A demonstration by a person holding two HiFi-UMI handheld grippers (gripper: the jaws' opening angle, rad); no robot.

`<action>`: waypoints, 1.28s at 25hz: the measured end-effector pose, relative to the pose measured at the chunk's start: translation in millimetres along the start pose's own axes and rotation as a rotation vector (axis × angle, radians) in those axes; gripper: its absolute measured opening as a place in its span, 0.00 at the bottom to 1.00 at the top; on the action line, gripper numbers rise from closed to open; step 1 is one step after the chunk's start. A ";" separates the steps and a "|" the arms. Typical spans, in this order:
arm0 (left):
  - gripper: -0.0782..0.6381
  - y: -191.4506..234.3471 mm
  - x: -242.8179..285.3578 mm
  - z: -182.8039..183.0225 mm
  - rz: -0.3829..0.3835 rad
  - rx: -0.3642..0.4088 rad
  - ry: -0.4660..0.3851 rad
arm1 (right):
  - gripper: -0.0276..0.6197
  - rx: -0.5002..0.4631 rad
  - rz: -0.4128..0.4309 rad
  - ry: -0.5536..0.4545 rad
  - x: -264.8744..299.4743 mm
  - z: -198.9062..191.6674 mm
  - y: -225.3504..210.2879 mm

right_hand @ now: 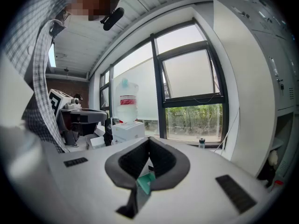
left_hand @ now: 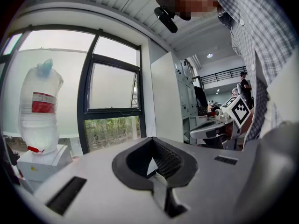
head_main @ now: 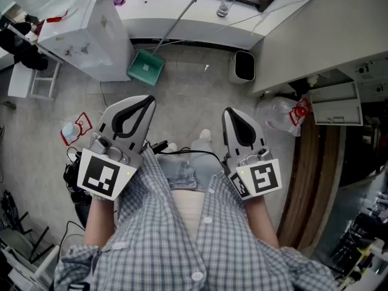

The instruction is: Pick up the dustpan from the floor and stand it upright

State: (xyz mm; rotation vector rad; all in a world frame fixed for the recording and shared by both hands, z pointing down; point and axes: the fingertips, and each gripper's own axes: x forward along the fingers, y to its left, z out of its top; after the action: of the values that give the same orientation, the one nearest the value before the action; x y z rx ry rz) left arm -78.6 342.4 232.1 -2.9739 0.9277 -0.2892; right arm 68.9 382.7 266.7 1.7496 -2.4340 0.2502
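Step in hand: none begun, by judgement; the pick-up is yet to be started.
Left gripper (head_main: 140, 105): held at waist level and clenched, jaws met, nothing between them.
Right gripper (head_main: 233, 117): held likewise beside the other, jaws pressed together, empty.
Dustpan (head_main: 145, 68): found on the floor (head_main: 194, 96) near the window wall, well apart from both grippers; a sliver of its green is seen past the right jaws (right_hand: 145, 183).
Appearance: green square pan, open face turned up; thin pale handle (head_main: 179, 22) is slanted across the white ledge (head_main: 200, 26) towards the window. Whether it is propped on the ledge cannot be told.
Next move, judged: the dustpan is to be approached, one gripper lowered and opened, and the handle taken.
Handling, judged: the pan may swing once the handle is raised.
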 end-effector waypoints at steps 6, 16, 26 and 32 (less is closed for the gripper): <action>0.12 1.3 -1.2 -0.5 -0.005 -0.002 -0.003 | 0.05 -0.004 0.004 0.005 1.7 -0.8 3.9; 0.12 7.7 -10.6 -0.2 -0.003 -0.008 -0.017 | 0.05 0.022 -0.022 -0.001 0.8 2.2 9.4; 0.12 6.4 -26.3 -1.3 0.008 -0.022 -0.041 | 0.05 0.042 -0.047 0.010 -14.5 -8.1 19.5; 0.12 6.9 -25.4 -6.8 0.027 -0.028 -0.022 | 0.05 0.024 -0.012 0.033 -12.2 -14.8 18.8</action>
State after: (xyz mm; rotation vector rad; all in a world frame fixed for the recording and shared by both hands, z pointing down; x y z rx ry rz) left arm -104.2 351.3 233.9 -2.9806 0.9775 -0.2444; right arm 55.1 403.0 277.6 1.7556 -2.4066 0.3061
